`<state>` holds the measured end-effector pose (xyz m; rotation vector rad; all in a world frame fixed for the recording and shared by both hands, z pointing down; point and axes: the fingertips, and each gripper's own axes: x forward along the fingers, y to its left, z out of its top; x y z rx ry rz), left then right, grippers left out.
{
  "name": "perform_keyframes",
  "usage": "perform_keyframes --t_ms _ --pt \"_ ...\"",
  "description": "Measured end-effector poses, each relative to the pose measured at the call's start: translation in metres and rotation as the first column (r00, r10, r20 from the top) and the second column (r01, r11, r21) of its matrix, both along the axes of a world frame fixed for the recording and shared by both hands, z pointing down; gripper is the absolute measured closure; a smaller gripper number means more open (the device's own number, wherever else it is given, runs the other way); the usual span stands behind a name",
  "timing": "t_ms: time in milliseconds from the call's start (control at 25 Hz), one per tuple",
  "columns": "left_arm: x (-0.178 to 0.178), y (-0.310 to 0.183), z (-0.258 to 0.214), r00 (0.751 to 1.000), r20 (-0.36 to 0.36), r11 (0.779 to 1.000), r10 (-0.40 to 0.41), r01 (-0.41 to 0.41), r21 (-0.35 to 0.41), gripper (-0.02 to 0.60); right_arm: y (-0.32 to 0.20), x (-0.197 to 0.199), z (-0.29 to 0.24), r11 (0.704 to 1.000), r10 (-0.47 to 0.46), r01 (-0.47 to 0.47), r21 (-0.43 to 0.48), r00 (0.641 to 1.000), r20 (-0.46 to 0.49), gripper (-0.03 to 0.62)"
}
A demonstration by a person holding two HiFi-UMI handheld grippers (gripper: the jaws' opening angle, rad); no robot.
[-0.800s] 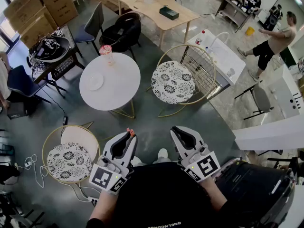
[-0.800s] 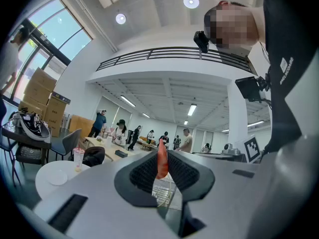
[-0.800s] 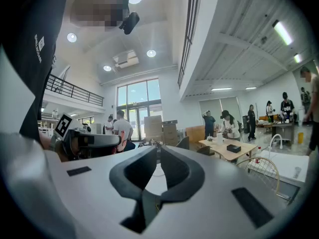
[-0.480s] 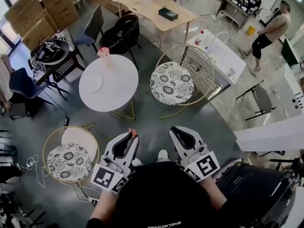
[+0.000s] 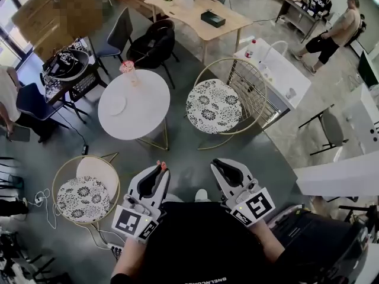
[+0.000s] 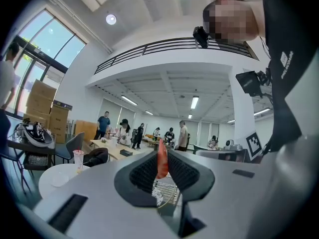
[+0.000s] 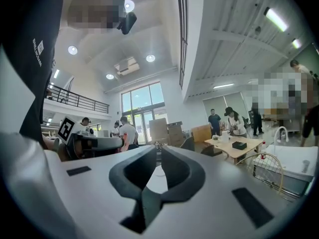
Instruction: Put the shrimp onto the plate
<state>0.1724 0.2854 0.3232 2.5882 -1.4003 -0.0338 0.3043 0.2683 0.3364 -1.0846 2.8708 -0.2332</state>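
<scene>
An orange-red shrimp (image 5: 161, 165) is pinched between the tips of my left gripper (image 5: 159, 168), which is held close to my body. In the left gripper view the shrimp (image 6: 162, 159) stands upright between the dark pads (image 6: 178, 172) of that gripper (image 6: 162, 152). A small white plate (image 5: 117, 105) lies on the round white table (image 5: 145, 114), well ahead of both grippers. My right gripper (image 5: 215, 164) is beside the left one, shut with nothing in it; its tips (image 7: 158, 148) meet in the right gripper view.
A cup with a pink drink (image 5: 128, 70) stands at the round table's far edge. Wire chairs with floral cushions stand to its right (image 5: 214, 105) and near left (image 5: 84, 199). Farther back are a black chair (image 5: 151, 43), a wooden table (image 5: 198, 13) and several people.
Both grippers sit as before, the shrimp still in the left one. The view has drifted slightly, and a person at the back right has walked farther off.
</scene>
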Motion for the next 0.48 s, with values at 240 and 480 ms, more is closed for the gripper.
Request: perform_keyframes --t_ms 240,480 --pt "0.001 -0.01 0.004 0.998 -0.003 0.998 -0.058 0.058 -0.007 0.516 -0.01 0.014 0.01 1.0 -0.015 0.015 -0.018 1.0 -0.001 0.556" --pt "-0.007 -0.023 0.005 0.998 0.002 0.998 -0.056 0.056 0.009 0.517 -0.031 0.007 0.012 1.0 -0.002 0.002 -0.031 1.0 0.003 0.556"
